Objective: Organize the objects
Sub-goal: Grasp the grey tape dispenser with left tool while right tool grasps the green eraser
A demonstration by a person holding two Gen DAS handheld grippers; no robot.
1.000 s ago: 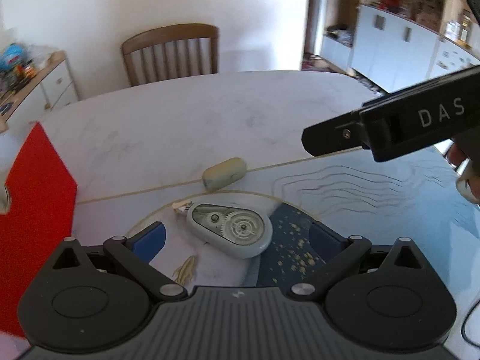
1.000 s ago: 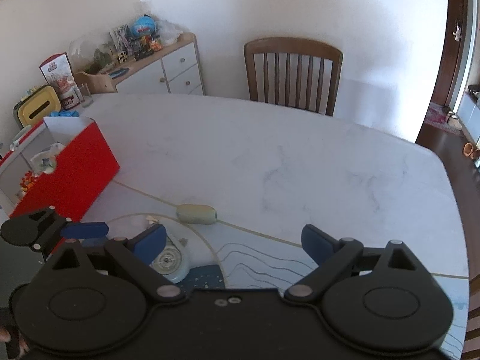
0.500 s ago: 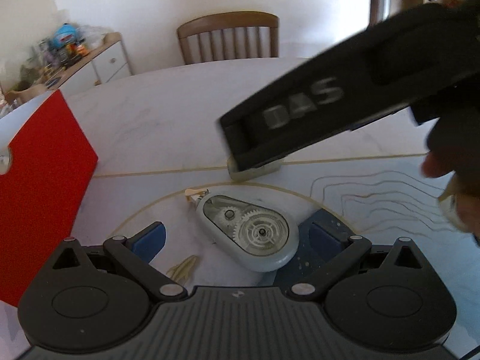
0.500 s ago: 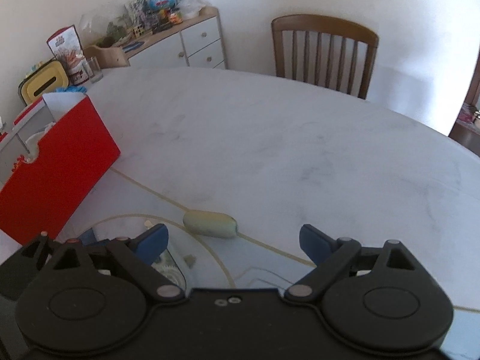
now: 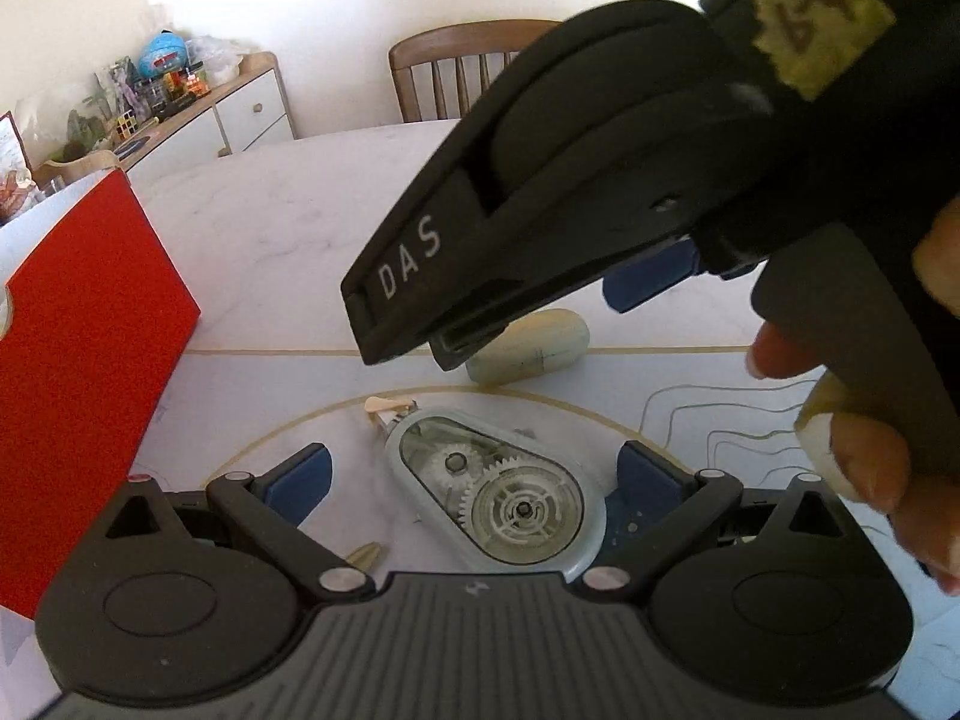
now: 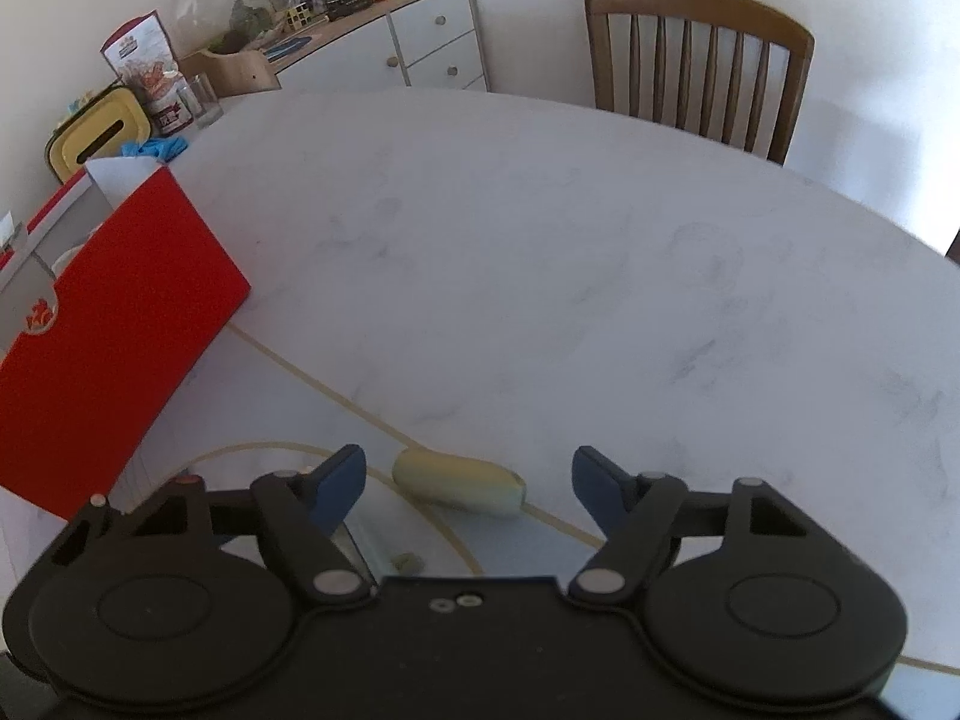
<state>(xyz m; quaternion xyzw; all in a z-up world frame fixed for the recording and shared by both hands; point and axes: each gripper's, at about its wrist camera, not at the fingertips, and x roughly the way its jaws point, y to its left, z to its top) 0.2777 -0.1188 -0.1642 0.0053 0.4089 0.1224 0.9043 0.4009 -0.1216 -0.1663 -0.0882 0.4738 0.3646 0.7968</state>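
Observation:
A pale blue correction-tape dispenser [image 5: 501, 489] with clear gears lies on the mat between my open left gripper's [image 5: 474, 477] blue pads, untouched. A pale green oblong eraser [image 5: 534, 345] lies just beyond it; it also shows in the right wrist view [image 6: 459, 489]. My right gripper [image 6: 468, 477] is open and hovers over the eraser, which sits between its blue fingertips. In the left wrist view the right gripper's black body [image 5: 600, 198] fills the upper right, above the eraser.
A red open box [image 6: 114, 348] stands at the left on the white marble table [image 6: 540, 270]; it also shows in the left wrist view [image 5: 78, 372]. A wooden chair [image 6: 699, 60] stands at the far side. A cluttered sideboard [image 6: 372, 36] is at the back left.
My right gripper has moved left and forward, down over the eraser. My left gripper has closed in on the correction tape, which now lies between its pads.

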